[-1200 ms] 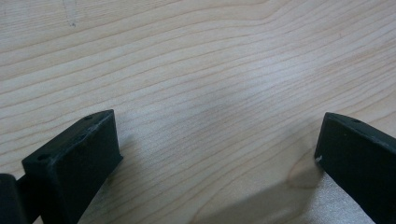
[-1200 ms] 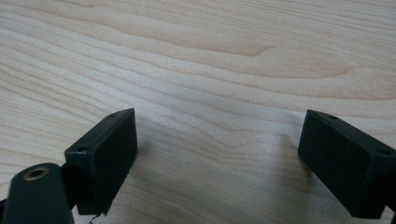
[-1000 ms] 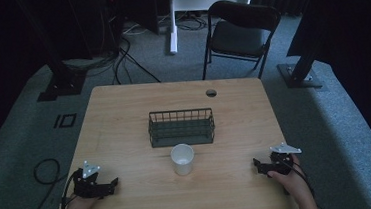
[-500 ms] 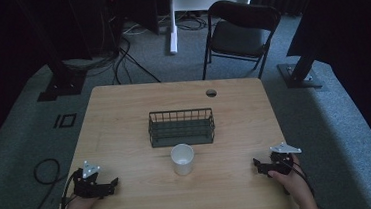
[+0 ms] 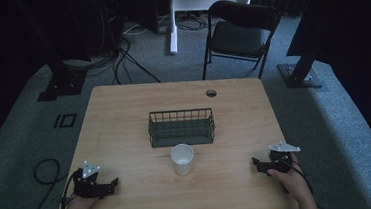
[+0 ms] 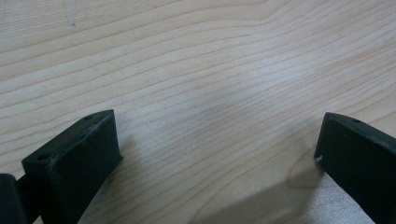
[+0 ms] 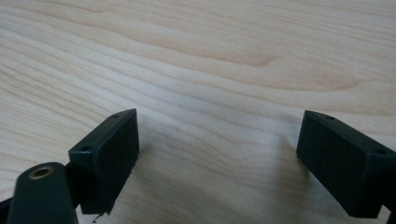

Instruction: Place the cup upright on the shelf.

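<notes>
A white paper cup (image 5: 182, 158) stands upright on the wooden table (image 5: 124, 119), just in front of a dark wire basket (image 5: 181, 127) at the table's middle. My left gripper (image 5: 112, 182) rests at the near left corner, held by a hand, well left of the cup. My right gripper (image 5: 256, 163) rests at the near right, well right of the cup. In the left gripper view its gripper (image 6: 217, 149) stands open over bare wood. In the right gripper view its gripper (image 7: 217, 144) is open too, with only wood grain between the jaws.
A round cable hole (image 5: 211, 93) sits near the table's far edge. Behind the table stand a black folding chair (image 5: 238, 35), stand bases (image 5: 57, 87) and floor cables (image 5: 129, 53). A cable loop (image 5: 46, 170) lies on the floor at the left.
</notes>
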Available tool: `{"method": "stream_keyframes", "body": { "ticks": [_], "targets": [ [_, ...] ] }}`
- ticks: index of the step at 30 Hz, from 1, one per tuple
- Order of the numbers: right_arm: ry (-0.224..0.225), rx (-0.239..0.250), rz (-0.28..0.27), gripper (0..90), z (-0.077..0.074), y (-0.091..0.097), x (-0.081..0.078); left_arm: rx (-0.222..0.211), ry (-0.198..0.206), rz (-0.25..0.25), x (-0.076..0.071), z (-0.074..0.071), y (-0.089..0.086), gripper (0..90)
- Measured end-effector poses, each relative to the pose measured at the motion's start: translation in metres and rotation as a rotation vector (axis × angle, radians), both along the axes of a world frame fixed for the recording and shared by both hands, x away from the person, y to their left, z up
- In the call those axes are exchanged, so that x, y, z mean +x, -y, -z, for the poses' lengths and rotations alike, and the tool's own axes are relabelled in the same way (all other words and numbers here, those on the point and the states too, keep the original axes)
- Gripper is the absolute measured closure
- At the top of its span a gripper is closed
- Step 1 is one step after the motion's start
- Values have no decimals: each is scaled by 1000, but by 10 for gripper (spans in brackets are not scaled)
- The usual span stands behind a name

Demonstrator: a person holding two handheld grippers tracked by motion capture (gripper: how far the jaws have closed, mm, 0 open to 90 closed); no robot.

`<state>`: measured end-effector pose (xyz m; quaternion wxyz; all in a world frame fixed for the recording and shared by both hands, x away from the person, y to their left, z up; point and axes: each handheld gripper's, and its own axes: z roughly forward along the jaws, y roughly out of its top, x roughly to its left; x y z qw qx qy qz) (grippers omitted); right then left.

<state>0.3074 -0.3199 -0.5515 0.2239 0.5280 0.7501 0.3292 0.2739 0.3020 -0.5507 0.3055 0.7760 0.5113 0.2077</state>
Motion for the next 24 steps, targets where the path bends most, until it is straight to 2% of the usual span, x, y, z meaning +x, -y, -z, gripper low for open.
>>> {"method": "stream_keyframes", "body": {
  "ticks": [3,5,8,13,24],
  "targets": [
    [13,17,-17,127,-3,-3,1,0,0,0,0,0,0,1],
    [31,4,-21,127,-5,-5,1,0,0,0,0,0,0,2],
    [37,32,-39,127,-6,-9,2,0,0,0,0,0,0,1],
    [42,48,-63,127,-8,-15,4,0,0,0,0,0,0,1],
    [72,58,-117,127,-17,-29,5,0,0,0,0,0,0,1]
  ]
}}
